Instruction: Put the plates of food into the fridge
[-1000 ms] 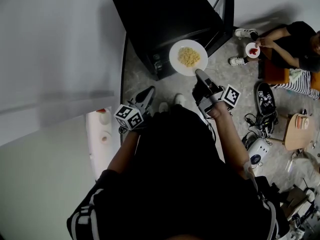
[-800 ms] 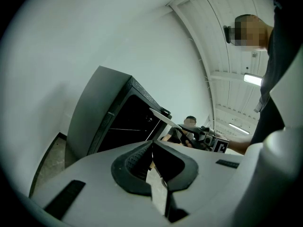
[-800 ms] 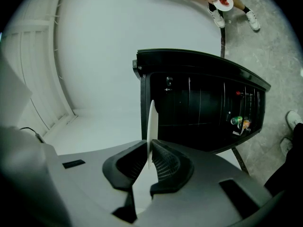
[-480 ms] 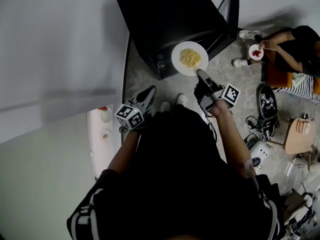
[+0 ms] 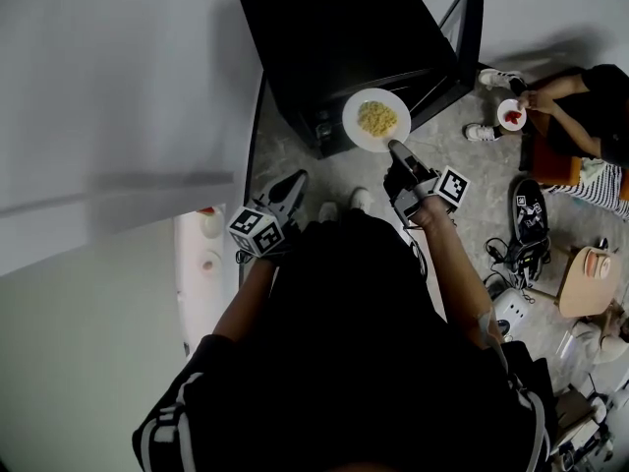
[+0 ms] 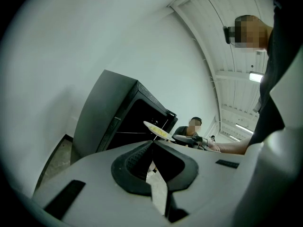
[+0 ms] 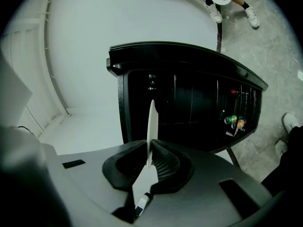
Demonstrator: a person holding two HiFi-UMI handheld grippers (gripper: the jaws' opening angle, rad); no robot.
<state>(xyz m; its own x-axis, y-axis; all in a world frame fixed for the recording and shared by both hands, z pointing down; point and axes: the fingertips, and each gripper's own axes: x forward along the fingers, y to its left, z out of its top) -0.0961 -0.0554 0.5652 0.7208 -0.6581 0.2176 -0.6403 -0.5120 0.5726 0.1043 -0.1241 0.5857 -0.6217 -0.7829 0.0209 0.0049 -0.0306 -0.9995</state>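
Note:
A white plate of yellow food hangs level in front of the open black fridge. My right gripper is shut on its near rim. In the right gripper view the plate shows edge-on, pinched between the pads, with the dark fridge interior straight ahead. My left gripper is lower left of the plate, apart from it, over the floor beside the fridge. In the left gripper view its jaws meet at the tips with nothing between them, and the plate shows beyond.
The fridge door stands open to the right, with cans on its shelf. A seated person at the right holds a small plate of red food. Shoes, cables and a stool lie on the floor to the right.
The whole view has drifted a little to the right. The plate stays in my right gripper in front of the open fridge. The left gripper has hardly moved.

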